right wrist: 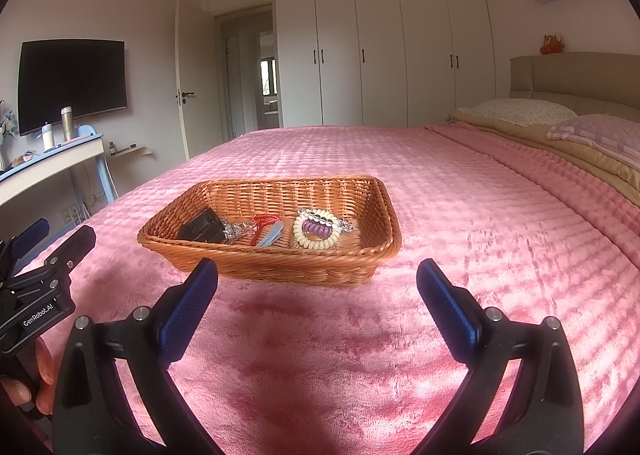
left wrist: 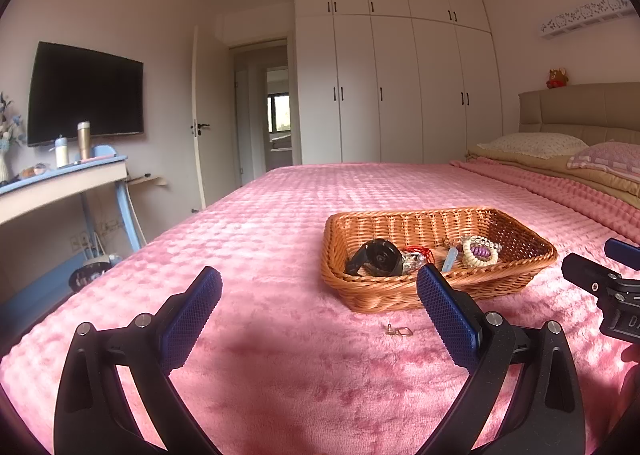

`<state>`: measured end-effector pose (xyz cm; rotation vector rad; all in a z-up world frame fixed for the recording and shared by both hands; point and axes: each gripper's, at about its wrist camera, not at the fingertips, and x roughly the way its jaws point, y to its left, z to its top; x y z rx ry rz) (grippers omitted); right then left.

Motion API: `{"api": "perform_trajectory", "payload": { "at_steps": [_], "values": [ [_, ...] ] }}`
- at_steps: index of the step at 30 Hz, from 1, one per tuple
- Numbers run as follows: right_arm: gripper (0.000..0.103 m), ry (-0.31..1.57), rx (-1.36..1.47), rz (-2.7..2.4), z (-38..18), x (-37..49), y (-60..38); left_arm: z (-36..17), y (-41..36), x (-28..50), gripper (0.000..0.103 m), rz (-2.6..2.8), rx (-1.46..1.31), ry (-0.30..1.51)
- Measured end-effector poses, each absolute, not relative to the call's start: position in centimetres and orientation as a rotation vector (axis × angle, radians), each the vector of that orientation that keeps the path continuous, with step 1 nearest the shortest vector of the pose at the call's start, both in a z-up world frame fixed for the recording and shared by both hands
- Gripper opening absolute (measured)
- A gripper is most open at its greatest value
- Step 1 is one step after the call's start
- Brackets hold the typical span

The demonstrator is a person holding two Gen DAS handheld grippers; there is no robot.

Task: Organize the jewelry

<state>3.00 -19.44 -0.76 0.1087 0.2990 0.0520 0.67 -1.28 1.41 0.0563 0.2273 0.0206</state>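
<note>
A woven brown basket sits on the pink bedspread. Inside lie a black watch, a red cord piece, a pale blue clip, and a cream bead bracelet around a purple coil. A small metal earring lies on the bedspread just in front of the basket, between my left fingers. My left gripper is open and empty, a little short of the earring. My right gripper is open and empty in front of the basket.
The pink bedspread covers a wide bed with pillows at the right. A desk with bottles, a wall TV and a white wardrobe stand beyond the bed.
</note>
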Motion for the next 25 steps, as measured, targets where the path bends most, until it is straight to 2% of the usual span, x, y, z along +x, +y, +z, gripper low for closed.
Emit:
{"api": "perform_trajectory", "payload": {
  "at_steps": [25],
  "values": [
    [0.095,0.301,0.108,0.053,-0.74,3.0,-19.44,1.45,-1.02,0.91,0.096,-0.008,0.038,0.242]
  ]
}}
